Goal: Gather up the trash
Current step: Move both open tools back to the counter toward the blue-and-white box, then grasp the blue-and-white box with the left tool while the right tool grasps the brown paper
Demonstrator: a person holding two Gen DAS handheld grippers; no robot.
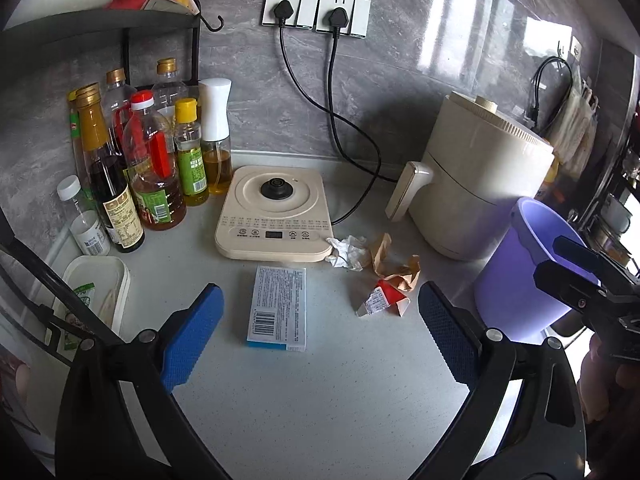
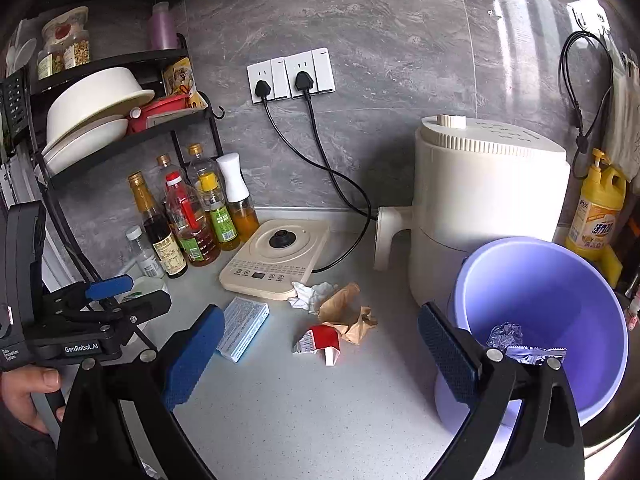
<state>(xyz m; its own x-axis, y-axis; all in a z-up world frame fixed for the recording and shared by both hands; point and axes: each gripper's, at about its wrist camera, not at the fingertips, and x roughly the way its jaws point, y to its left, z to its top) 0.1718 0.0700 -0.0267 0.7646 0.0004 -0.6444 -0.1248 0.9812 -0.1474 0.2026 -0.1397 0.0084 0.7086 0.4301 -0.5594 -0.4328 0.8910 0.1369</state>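
Going left to right: the left gripper (image 1: 320,336) hangs with its jaws spread wide and nothing in them, right above the blue-edged box (image 1: 277,308), and that crowd of oil bottles (image 1: 154,168) sits just off to its left, so a sloppy swing could tip one. Past the box, the white tissue (image 1: 346,252), brown paper (image 1: 394,264) and red wrapper (image 1: 382,300) lie bunched beside the kettle base (image 1: 274,216); a pinch there might drag two at once or snag the cord (image 1: 352,160). The right gripper (image 2: 320,348) is wide and empty too, by the purple bin (image 2: 600,292), which looks light enough to shove over.
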